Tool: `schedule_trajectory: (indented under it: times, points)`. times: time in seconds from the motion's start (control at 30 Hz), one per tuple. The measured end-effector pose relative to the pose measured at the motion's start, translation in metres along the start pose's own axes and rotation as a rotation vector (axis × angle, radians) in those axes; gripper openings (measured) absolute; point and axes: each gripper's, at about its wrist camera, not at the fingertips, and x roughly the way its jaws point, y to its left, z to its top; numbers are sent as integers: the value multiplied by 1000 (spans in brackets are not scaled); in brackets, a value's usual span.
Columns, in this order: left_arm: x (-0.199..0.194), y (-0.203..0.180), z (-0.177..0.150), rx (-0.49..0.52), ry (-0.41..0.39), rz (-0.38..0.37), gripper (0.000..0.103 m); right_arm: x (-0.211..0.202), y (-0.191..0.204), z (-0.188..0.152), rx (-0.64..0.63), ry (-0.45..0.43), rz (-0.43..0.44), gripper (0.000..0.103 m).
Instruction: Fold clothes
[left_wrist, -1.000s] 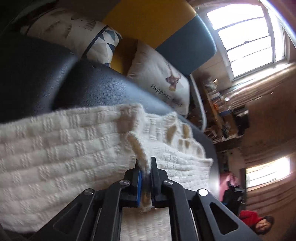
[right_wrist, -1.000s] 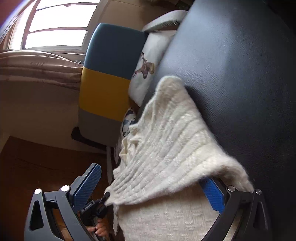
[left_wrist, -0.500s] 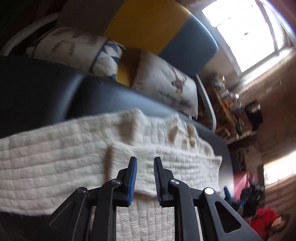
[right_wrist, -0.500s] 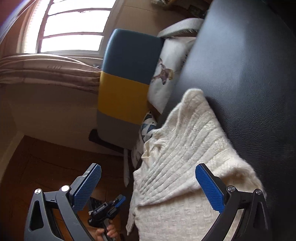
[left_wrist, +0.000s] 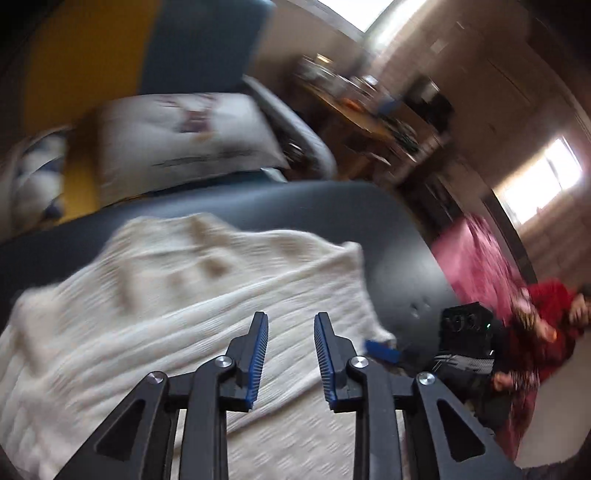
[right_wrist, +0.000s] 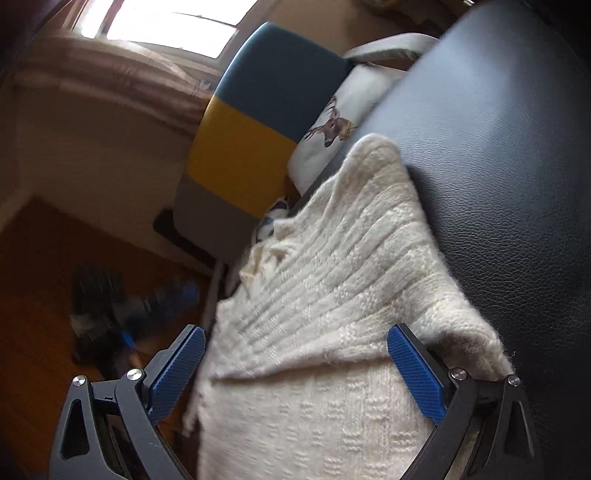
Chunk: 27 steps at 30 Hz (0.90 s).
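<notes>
1. Knitwear first: a cream knitted sweater (left_wrist: 192, 295) lies spread on a black leather seat (left_wrist: 332, 206), with one layer folded over another so that a fold edge runs across it in both views.
2. Seen from the left wrist, the left gripper (left_wrist: 290, 321) hovers over the sweater with its jaws slightly apart and nothing between the blue pads (left_wrist: 258, 354); this view is smeared by motion blur.
3. Just beyond the sweater's right corner, a blue pad of the right gripper (left_wrist: 382, 350) shows at the seat edge, beside a dark camera block.
4. Seen from the right wrist, the right gripper (right_wrist: 295, 363) has its jaws spread wide, one finger on each side of the sweater (right_wrist: 332, 280); the pads (right_wrist: 415, 373) hold no cloth, and the right-hand one sits just beside a raised, fuzzy fold.
5. The folded upper layer runs from between those fingers up to a rounded end near the far edge of the black leather seat (right_wrist: 498, 155).
6. Behind the seat stands a chair back in blue, yellow and grey bands (right_wrist: 255, 129), with a white cushion bearing a deer print (right_wrist: 332, 129) leaning beside it.
7. At the right edge of the left wrist view a person in red (left_wrist: 546, 317) is low on the floor next to a pink cloth (left_wrist: 476, 258).
8. Far left in the right wrist view, the left gripper appears only as a dark blur over the wooden floor (right_wrist: 44, 258).
</notes>
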Motion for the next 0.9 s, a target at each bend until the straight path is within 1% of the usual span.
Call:
schedule_trajectory:
  times: [0.07,0.13,0.17,0.3,0.4,0.47,0.67,0.73,0.83,0.87,0.9]
  points:
    - [35,-29,24,74,58,-13,27,3,7,-6,-77,8,-45,101]
    - [65,-43,43,117,106,-33,27,3,8,-11,-124,5,-64,101]
    - [80,-50,53,137,129,-42,27,2,7,-13,-129,1,-63,101]
    - [115,-60,77,226,204,-55,27,-1,2,-14,-127,-6,-32,101]
    - [133,-57,87,244,260,-62,27,-2,3,-15,-137,-7,-26,102]
    - [143,-50,93,228,297,-101,28,-1,4,-16,-145,-6,-30,103]
    - [172,-38,102,219,375,-138,31,0,7,-16,-154,-6,-40,103]
    - [180,-37,102,212,401,-165,31,1,8,-16,-157,-5,-45,103]
    - [186,-43,97,239,435,-205,30,2,9,-16,-162,-5,-52,103]
    - [186,-47,95,267,435,-204,28,2,9,-16,-163,-5,-54,103]
    - [185,-51,92,295,429,-201,24,2,9,-16,-165,-5,-56,103]
